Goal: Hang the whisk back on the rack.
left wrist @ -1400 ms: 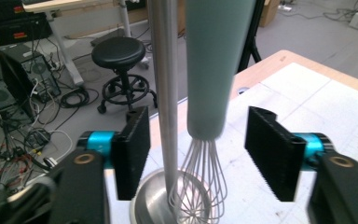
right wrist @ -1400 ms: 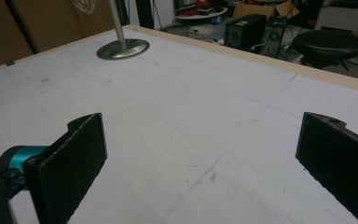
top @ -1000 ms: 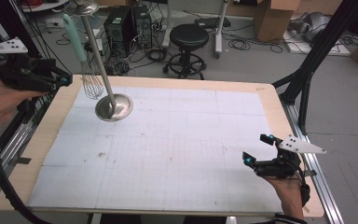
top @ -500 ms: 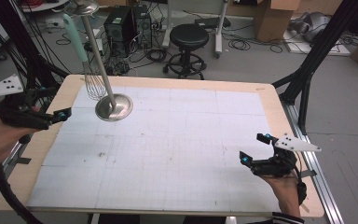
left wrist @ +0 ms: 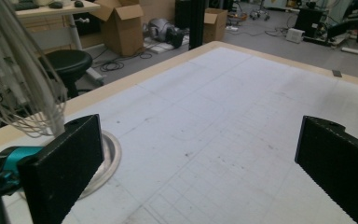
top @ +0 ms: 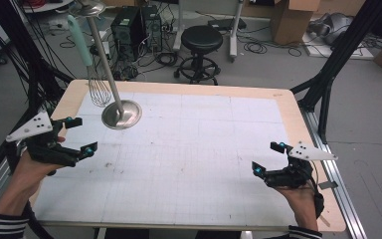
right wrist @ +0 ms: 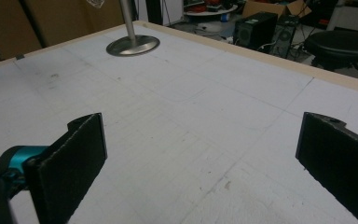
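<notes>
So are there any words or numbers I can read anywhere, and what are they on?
"ds by" reads on the brown cardboard box behind the table in the right gripper view; the rest of that print is cut off.
The white gridded mat carries only lines, no readable words or numbers.

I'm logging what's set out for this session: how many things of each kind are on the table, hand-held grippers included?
Whisk, hanging from the stand: 1
Metal stand with round base: 1
Hand-held grippers, left and right, both open and holding nothing: 2
Total: 4
</notes>
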`<action>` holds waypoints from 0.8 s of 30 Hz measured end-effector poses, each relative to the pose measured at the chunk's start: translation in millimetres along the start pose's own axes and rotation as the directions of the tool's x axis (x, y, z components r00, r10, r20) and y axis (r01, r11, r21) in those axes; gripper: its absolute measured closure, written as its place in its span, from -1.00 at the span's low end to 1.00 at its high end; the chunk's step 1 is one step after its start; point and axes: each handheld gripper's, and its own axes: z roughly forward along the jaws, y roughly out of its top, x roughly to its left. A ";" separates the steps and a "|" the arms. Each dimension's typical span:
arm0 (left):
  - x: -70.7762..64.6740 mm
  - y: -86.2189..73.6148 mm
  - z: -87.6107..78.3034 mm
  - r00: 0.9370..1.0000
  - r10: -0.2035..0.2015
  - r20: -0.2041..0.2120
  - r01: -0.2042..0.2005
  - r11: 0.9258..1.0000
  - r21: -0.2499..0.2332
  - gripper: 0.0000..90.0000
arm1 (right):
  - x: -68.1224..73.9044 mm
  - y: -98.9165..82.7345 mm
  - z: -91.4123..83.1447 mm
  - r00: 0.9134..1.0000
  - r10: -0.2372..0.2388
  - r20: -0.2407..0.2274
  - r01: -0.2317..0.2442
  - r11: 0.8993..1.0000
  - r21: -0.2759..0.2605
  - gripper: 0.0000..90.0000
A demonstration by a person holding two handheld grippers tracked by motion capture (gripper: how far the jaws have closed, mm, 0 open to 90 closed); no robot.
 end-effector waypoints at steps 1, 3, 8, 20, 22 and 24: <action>-2.4 -1.6 1.8 1.000 0.005 0.005 -0.005 1.000 0.000 -0.96 | -0.2 -0.1 -0.1 1.000 -0.004 0.001 0.004 1.000 -0.001 -0.98; -6.2 -4.5 5.0 1.000 0.019 0.012 -0.019 1.000 0.015 -0.96 | 0.5 -0.6 -0.6 1.000 0.001 -0.002 -0.001 1.000 0.001 -0.98; -10.3 -16.1 5.3 1.000 0.005 0.028 -0.005 1.000 0.007 -0.96 | 2.1 -1.8 -1.2 1.000 -0.003 -0.001 0.003 1.000 0.000 -0.98; -8.8 -45.0 6.1 0.997 -0.012 0.071 0.009 0.999 0.052 -0.96 | 4.3 -5.4 1.1 1.000 -0.008 -0.010 0.009 1.000 0.020 -0.98; -7.5 -45.6 6.9 0.997 -0.015 0.071 0.012 0.999 0.051 -0.96 | 4.6 -5.8 2.0 1.000 -0.008 -0.011 0.008 1.000 0.024 -0.98; -6.5 -46.0 7.9 0.998 -0.017 0.067 0.013 0.998 0.055 -0.96 | 4.7 -6.1 2.6 1.000 -0.012 -0.009 0.012 0.999 0.029 -0.98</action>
